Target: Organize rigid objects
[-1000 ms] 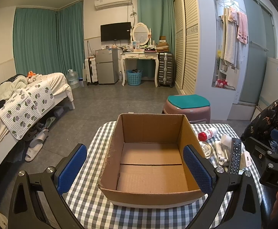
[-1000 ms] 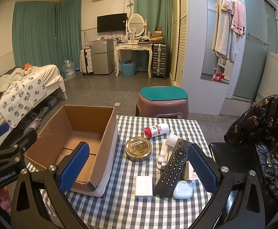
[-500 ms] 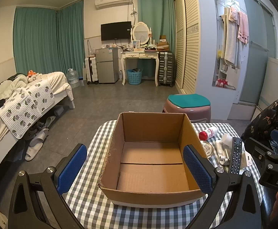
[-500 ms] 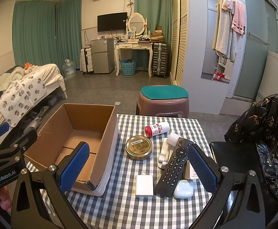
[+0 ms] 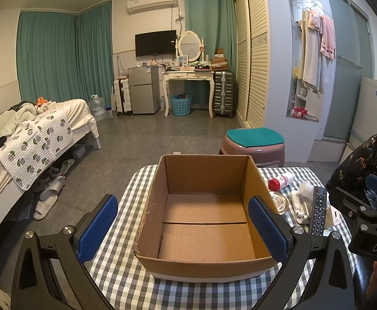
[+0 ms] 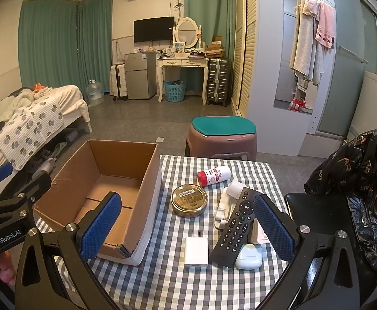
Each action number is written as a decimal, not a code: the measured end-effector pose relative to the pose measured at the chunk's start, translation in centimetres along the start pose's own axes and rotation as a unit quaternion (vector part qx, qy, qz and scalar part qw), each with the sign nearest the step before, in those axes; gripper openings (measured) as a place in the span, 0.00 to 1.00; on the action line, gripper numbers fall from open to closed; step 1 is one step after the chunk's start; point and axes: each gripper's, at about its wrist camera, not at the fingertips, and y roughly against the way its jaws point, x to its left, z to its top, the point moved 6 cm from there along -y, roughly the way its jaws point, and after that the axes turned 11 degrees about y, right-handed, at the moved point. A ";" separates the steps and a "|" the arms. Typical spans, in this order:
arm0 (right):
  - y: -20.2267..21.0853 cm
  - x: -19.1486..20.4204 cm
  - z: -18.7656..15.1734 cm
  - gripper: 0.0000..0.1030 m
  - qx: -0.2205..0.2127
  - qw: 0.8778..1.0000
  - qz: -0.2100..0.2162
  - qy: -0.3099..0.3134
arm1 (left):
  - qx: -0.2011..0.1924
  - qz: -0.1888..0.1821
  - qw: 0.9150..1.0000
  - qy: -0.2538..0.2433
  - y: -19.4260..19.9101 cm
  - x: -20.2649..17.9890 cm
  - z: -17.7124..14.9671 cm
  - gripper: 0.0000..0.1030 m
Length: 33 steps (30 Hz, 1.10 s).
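An open, empty cardboard box (image 5: 251, 183) (image 6: 147, 180) stands on the checked table (image 6: 178, 279). Right of it lie a gold round tin (image 6: 189, 200), a white bottle with a red cap (image 6: 214, 176), a black remote (image 6: 236, 226) (image 5: 317, 210), a white charger plug (image 6: 196, 252), a white earbud case (image 6: 249, 256) and a white folded holder (image 6: 224, 206). My left gripper (image 5: 186, 228) is open and empty, hovering before the box. My right gripper (image 6: 187, 228) is open and empty, above the small objects.
A purple stool with a green cushion (image 6: 222, 135) stands beyond the table. A chair with a dark floral jacket (image 6: 356, 180) is on the right. A bed (image 5: 33, 131) lies to the left. The table's near edge is under the grippers.
Both grippers have drifted only slightly; the right view sits a little lower and nearer the objects. Nothing was taken hold of or moved.
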 end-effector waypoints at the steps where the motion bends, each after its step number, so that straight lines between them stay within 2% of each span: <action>1: 0.0 0.0 0.0 1.00 0.000 1.000 0.000 0.000 | 0.000 0.000 1.000 0.000 0.0 0.0 0.0 1.00; 14: 0.1 -0.1 0.2 1.00 -0.002 1.000 -0.003 0.003 | 0.007 0.009 1.000 -0.005 0.1 0.0 0.4 1.00; 22: 0.3 -2.3 0.4 1.00 -0.001 1.000 -0.007 0.002 | 0.019 0.006 1.000 -0.004 0.5 1.3 2.1 1.00; 28: -0.4 -4.2 0.5 1.00 0.003 1.000 -0.021 0.006 | 0.059 -0.014 0.998 -0.015 -1.0 2.1 3.2 1.00; 33: -1.7 -6.1 -0.2 1.00 0.014 0.999 -0.030 0.006 | 0.096 0.005 0.995 -0.036 -3.9 2.9 3.3 0.99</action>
